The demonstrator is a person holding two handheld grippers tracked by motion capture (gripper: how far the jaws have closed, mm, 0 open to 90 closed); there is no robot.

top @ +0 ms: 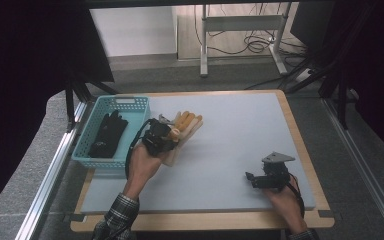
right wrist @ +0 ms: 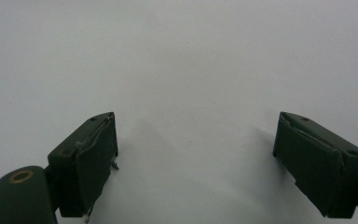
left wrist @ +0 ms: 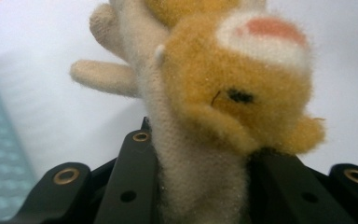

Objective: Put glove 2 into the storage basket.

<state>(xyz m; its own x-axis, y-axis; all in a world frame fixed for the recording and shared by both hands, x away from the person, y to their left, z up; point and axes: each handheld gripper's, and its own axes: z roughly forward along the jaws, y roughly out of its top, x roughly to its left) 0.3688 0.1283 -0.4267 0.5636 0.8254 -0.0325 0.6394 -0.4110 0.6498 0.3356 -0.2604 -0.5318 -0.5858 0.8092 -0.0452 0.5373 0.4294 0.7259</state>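
The desk (top: 240, 150) has a wood edge and a big white mat (top: 230, 135) on top. A blue basket (top: 92, 147) sits on the mat just left of the left tool (top: 167, 135). The mat under the right tool (top: 252, 179) is bare.

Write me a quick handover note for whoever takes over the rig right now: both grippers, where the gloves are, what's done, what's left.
Left gripper: shut on the fuzzy tan glove, pinching its fabric between the jaws, beside the blue basket near the table's left edge.
Right gripper: open, nothing between the jaws, resting low over the white table mat at the near right.
Done: a black glove already lies inside the basket.
Left: the tan glove is gripped but not yet in the basket; probably carry it over the rim, release it next to the black one. No other loose items visible on the mat.
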